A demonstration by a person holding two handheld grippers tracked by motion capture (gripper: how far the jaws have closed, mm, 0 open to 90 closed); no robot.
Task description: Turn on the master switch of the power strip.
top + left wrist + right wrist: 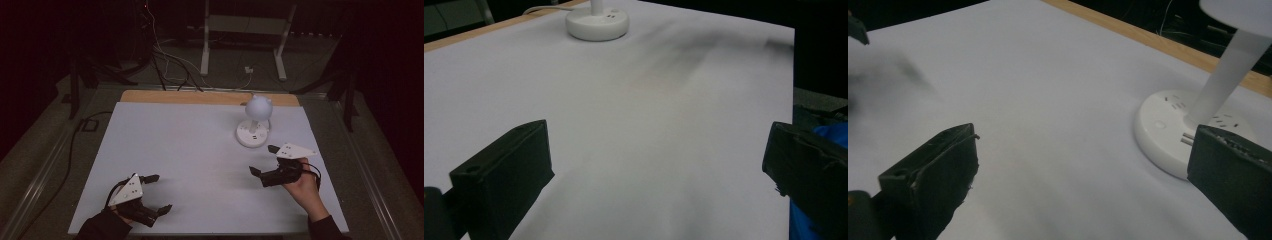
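High view: my left hand-held gripper [154,194] sits lower left of frame, jaws spread, holding nothing. My right hand-held gripper [264,160] is at right of centre, jaws also apart and empty, just below the white lamp [255,121], whose round head shows here. The lamp stands on the white table [180,145], upper right of centre.

Left gripper view: lamp base [597,21] at top, well away; a blue patch at lower right.

Right gripper view: base [1168,130] close by at right, with slots and stem visible.
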